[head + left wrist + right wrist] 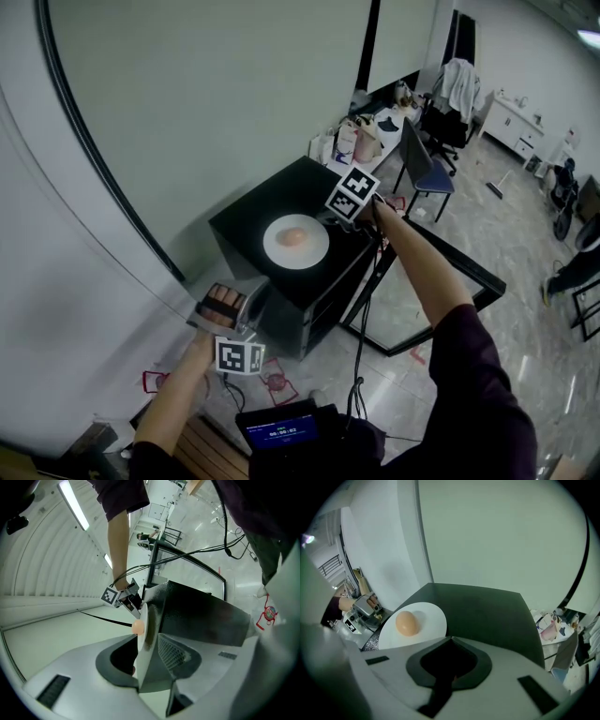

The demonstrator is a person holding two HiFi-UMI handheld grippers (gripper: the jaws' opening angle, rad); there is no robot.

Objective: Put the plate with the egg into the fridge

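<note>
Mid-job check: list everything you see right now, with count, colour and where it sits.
fridge: one, black, low cabinet in the middle of the head view
plate: one, white, on the fridge top
egg: one, pale brown, lying on the plate
chair: one, blue, behind the fridge
desk: one, white, beside the chair
bags: a few, pink and white, on the desk
floor marks: several, red, around the fridge's base
screen: one, dark with blue display, bottom of the head view
left tool: one, grey, open, at the fridge's front corner
right tool: one, grey, shut and empty, close to the plate's rim
</note>
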